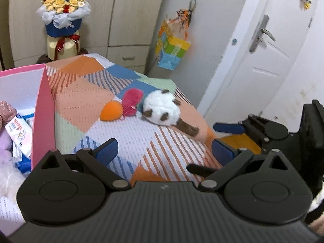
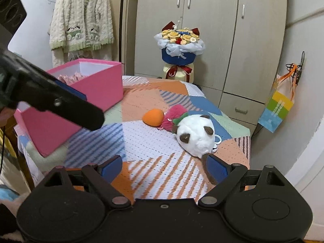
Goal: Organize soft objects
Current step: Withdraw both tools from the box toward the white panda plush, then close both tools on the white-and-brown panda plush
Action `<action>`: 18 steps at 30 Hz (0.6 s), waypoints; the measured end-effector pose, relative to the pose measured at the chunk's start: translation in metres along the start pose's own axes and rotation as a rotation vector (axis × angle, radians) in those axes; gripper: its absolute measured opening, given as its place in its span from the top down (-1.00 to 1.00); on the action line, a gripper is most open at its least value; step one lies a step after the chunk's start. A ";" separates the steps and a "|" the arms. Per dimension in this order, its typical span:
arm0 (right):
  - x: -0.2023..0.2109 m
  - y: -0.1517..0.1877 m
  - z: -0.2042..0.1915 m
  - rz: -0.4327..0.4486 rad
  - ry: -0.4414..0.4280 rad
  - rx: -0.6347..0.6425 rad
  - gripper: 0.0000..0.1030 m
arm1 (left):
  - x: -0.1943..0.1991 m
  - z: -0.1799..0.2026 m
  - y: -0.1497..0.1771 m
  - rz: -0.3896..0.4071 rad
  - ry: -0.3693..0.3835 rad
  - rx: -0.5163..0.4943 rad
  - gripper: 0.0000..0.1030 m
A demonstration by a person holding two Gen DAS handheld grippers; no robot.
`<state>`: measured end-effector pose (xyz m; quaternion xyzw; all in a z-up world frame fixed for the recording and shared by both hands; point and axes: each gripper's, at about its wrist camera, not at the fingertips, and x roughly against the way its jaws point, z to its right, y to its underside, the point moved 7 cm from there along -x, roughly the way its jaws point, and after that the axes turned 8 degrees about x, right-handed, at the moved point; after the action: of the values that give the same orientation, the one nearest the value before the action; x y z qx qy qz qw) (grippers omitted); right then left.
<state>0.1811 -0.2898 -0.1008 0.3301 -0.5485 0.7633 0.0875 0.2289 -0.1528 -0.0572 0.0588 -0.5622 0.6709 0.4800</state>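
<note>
Both the left gripper [image 1: 164, 149] and right gripper [image 2: 164, 168] hover with fingers apart and empty over the patchwork-covered bed [image 2: 145, 141], the white-and-brown plush panda [image 2: 195, 134] at one o'clock.

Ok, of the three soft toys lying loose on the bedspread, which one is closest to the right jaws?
The white panda plush with brown patches; its brown tail reaches the right jaws. The pink fuzzy toy and orange one lie farther back.

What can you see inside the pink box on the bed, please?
Inside the pink box: a floral fabric item, a white printed packet, something pale purple and fluffy, and blue pieces. The box's near wall hides whatever lies beneath.
</note>
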 end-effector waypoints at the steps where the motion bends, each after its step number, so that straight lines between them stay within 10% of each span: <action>1: -0.004 0.001 0.005 -0.002 -0.018 -0.012 -0.79 | -0.004 -0.001 -0.001 0.011 -0.008 0.008 -0.93; 10: -0.046 0.008 0.045 -0.051 0.008 -0.153 -0.76 | -0.049 -0.010 -0.005 -0.080 0.011 0.121 -0.90; 18: -0.088 0.010 0.058 -0.061 0.066 -0.122 -0.71 | -0.091 -0.022 -0.022 -0.004 -0.013 0.295 -0.90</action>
<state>0.2675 -0.3253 -0.1513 0.3156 -0.5804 0.7358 0.1488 0.3032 -0.1893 -0.1058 0.1341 -0.4605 0.7450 0.4636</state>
